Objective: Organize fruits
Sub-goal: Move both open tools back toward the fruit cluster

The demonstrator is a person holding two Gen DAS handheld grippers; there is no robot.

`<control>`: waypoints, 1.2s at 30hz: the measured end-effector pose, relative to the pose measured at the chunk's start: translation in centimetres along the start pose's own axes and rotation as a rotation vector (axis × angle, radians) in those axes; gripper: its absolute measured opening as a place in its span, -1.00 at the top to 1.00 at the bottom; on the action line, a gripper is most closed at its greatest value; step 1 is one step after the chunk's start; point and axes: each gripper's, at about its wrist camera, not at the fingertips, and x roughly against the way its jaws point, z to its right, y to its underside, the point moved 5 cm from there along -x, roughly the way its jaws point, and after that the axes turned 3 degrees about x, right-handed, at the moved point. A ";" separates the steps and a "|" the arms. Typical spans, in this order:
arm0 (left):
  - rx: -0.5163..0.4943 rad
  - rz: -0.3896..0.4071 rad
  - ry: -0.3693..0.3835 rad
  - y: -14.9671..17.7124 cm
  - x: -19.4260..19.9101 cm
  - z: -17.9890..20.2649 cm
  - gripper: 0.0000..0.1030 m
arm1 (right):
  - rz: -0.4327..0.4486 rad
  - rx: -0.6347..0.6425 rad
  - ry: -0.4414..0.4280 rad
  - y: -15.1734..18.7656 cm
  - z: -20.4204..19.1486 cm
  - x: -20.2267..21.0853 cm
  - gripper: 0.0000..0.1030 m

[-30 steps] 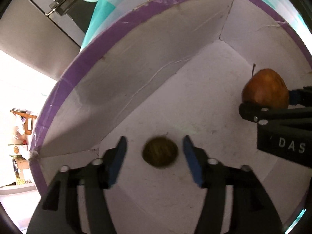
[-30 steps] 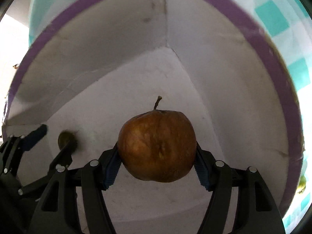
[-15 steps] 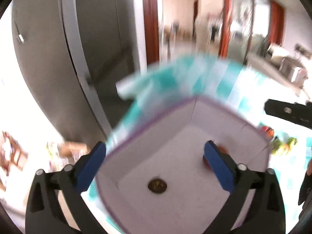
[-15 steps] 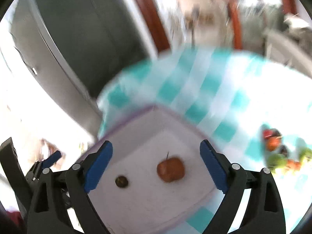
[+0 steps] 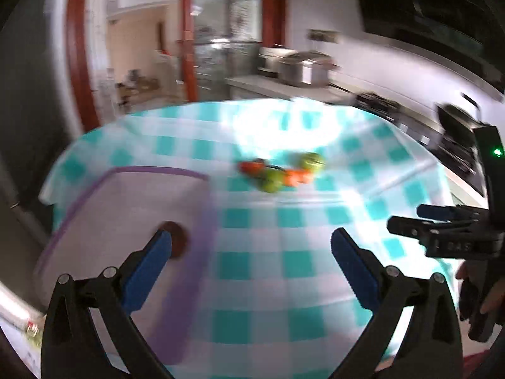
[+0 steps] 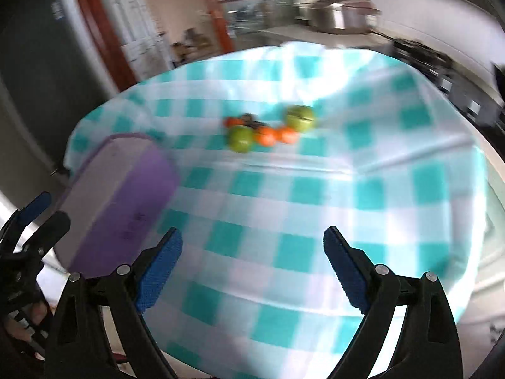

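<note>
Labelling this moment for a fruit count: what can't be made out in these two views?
- Fruit pile: both views motion-blurred; exact count and the dark item unclear.
- Box interior: right wrist view shows only its purple outer wall.
- Brown fruit in box: left view, partly behind the left hand-held gripper finger.

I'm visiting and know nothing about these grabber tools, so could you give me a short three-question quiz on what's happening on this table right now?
1. True or false: the right gripper is holding a fruit.
2. Where does the brown apple lie? A) inside the purple-rimmed box B) on the checked tablecloth C) in the left gripper
3. Fill in: the loose fruits on the cloth are orange and ____.

Key: 1 false, both grippers are open and empty. 2 A. 3 green.
</note>
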 end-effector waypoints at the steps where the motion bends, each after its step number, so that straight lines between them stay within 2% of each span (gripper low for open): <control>1: -0.008 -0.015 0.021 0.4 -0.3 0.7 -0.97 | 0.002 -0.017 0.021 0.2 1.0 0.2 -0.71; 6: -0.036 -0.091 0.077 1.2 -4.7 3.2 -0.97 | -0.006 -0.075 0.084 0.8 4.6 0.0 -0.71; 10: -0.051 -0.167 0.072 1.8 -8.3 3.7 -0.97 | -0.062 -0.097 0.088 0.8 6.6 -2.0 -0.71; 15: -0.022 -0.271 0.029 3.1 -12.3 3.3 -0.97 | -0.146 -0.041 0.061 0.6 6.8 -6.9 -0.66; 19: 0.012 -0.374 -0.019 5.2 -16.4 2.5 -0.96 | -0.215 0.065 0.058 1.0 6.6 -12.2 -0.46; 22: 0.022 -0.432 -0.044 6.6 -19.3 2.4 -0.95 | -0.230 0.105 0.041 0.6 6.7 -15.6 -0.38; 25: 0.005 -0.452 -0.059 7.3 -21.6 2.7 -0.84 | -0.202 0.135 0.027 -0.9 7.0 -18.4 -0.25; 30: 0.013 -0.451 -0.093 6.4 -26.6 2.6 -0.71 | -0.152 0.171 -0.002 -4.6 7.5 -23.2 -0.17; 33: 0.049 -0.407 -0.096 4.8 -29.0 2.3 -0.69 | -0.113 0.230 -0.021 -7.2 7.1 -25.5 -0.16; 36: 0.049 -0.370 -0.103 3.0 -31.2 2.2 -0.69 | -0.098 0.280 -0.035 -9.6 6.5 -27.7 -0.04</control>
